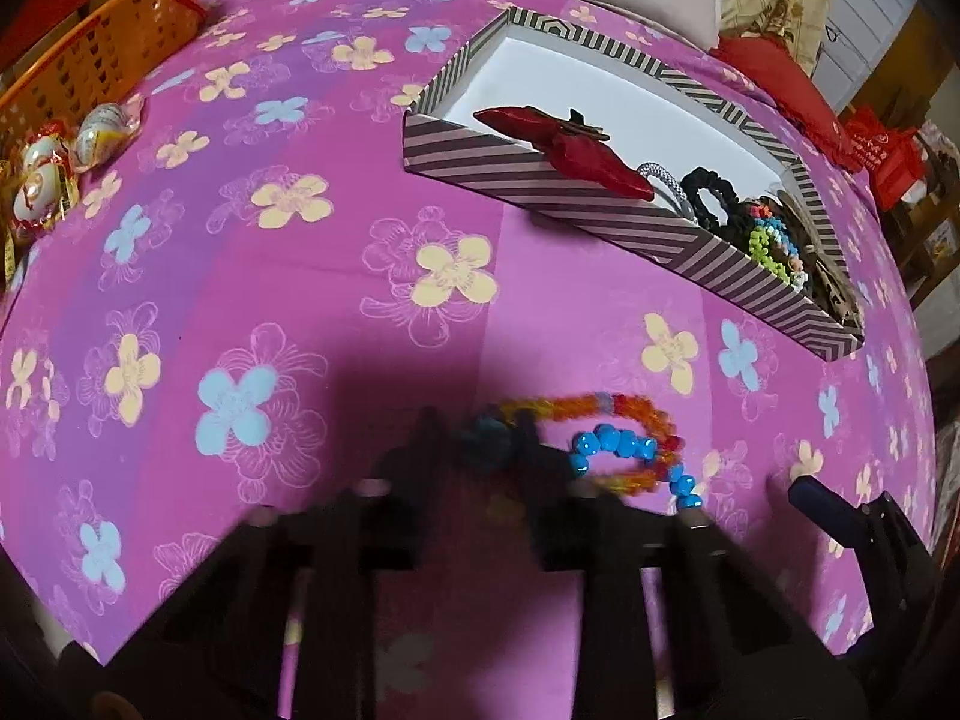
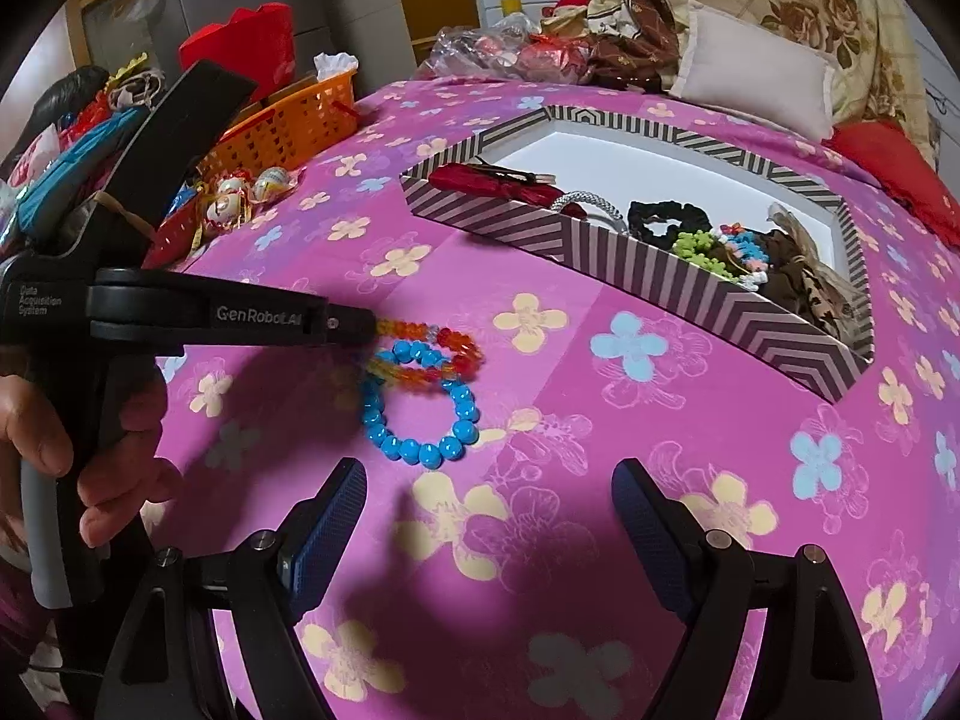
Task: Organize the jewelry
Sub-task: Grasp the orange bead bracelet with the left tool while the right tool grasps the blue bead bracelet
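We saw the left gripper point(image 2: 375, 324) with its jaws narrowed onto the orange bead bracelet point(image 2: 447, 354) – lying on the pink floral cloth point(image 2: 540, 540), overlapping the blue bead bracelet point(image 2: 420, 414). The right gripper point(image 2: 489, 516) stood wide and empty – the striped box point(image 2: 630, 276) lay beyond.

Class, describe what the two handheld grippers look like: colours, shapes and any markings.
The left gripper is black with white "GenRoboLAI" lettering, a grey handle and a blue part on top. The right gripper is black too, with blue textured pads on tapered fingers and silver pins.
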